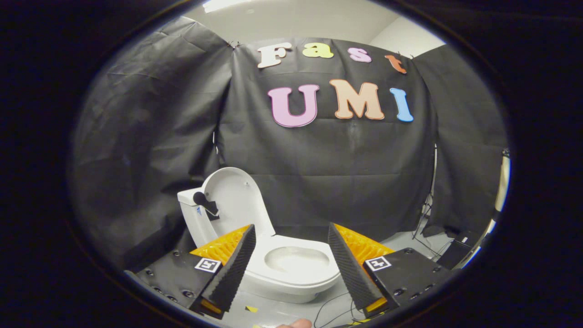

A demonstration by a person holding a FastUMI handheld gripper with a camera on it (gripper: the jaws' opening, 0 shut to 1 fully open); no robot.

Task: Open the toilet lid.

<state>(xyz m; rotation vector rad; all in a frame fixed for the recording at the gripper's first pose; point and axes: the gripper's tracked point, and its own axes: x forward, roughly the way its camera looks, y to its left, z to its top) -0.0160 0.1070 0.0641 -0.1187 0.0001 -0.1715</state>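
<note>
Left of centre in the frame, the toilet lid (237, 200) stands raised, leaning back against the tank (193, 218), which keeps it up without support. A dark flush handle (203, 202) sits on the side of the tank, in front of the lid's left edge.

At lower centre, the toilet seat (296, 269) lies flat on the bowl, its opening exposed; judged from this, the lid is already open.

The gripper (291, 246) frames the bowl from the lower part of the frame. Its 2 fingers (234, 266) are spread wide, holding nothing and touching nothing (the seat shows in the gap between them, further off). The wide spread suits a release or a retreat, since no part of the toilet needs clamping now.

At lower right, cables (334, 307) trail across the grey floor (401, 239), clear of the toilet.
</note>
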